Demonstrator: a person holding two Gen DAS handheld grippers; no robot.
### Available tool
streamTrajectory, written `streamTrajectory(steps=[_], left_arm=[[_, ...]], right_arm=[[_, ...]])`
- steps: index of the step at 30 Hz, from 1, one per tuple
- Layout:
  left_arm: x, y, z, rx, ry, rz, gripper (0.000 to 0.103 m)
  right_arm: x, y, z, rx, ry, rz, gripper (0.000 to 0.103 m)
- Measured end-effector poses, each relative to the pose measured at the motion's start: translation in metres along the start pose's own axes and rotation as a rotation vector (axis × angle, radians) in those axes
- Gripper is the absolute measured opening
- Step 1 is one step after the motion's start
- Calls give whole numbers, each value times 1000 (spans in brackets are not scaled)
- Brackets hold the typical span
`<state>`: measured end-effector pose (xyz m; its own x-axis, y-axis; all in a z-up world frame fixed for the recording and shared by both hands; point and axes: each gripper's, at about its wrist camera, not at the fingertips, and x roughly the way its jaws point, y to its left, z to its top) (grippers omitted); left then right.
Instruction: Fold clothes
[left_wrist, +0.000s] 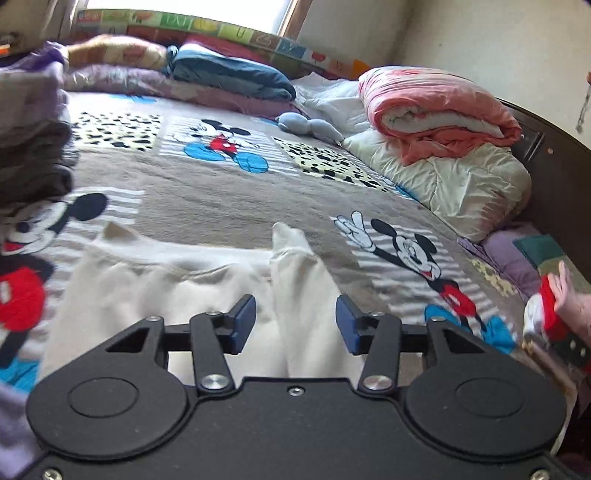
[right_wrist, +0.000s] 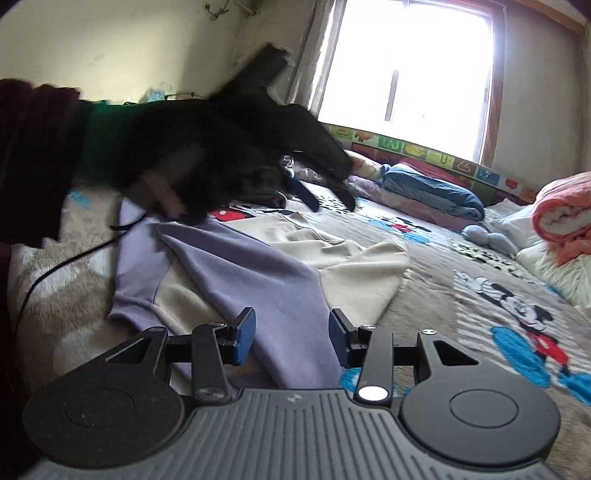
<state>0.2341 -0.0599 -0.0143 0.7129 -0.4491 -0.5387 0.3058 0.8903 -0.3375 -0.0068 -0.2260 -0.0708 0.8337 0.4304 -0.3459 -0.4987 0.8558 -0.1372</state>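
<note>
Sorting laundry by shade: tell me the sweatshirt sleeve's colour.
Lilac sleeve on a cream body; right wrist view shows it best.

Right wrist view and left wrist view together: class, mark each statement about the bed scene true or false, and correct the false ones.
1. The cream and lilac sweatshirt lies spread on the cartoon-mouse blanket. True.
2. The right gripper is clamped on a lilac sleeve. False: its jaws stand apart, and the lilac cloth between them is not pinched.
3. A rolled pink quilt rests on a cream quilt. True.
4. The left gripper is shut. False: its jaws stand apart over cream cloth.
5. The folded blue blanket lies at the bed's window end. True.
</note>
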Motion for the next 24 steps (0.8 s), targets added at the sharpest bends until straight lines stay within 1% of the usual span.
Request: streamTrajectory(steps=[4, 10, 18, 19, 20, 21, 22, 23, 24], left_arm=[[44, 1, 22, -43, 58, -9, 46], [93, 10, 34, -114, 119, 18, 45], [107, 40, 27, -331, 112, -83, 44], [107, 43, 26, -353, 110, -94, 42], [108, 43, 25, -355, 111, -93, 39], [109, 43, 25, -357, 113, -93, 33], [110, 43, 24, -358, 114, -92, 23], [109, 43, 25, -357, 108, -94, 16], [102, 40, 28, -346, 71, -107, 9]], right_arm=[[8, -9, -2, 65, 9, 19, 45], [16, -21, -7, 147, 20, 38, 45], [19, -23, -10, 180, 45, 77, 46], [19, -23, -10, 183, 50, 79, 46], [19, -23, -10, 184, 52, 80, 46], [19, -23, -10, 183, 54, 82, 46], [19, -22, -10, 183, 56, 84, 46], [19, -22, -10, 184, 63, 88, 46], [20, -22, -10, 186, 76, 96, 46]])
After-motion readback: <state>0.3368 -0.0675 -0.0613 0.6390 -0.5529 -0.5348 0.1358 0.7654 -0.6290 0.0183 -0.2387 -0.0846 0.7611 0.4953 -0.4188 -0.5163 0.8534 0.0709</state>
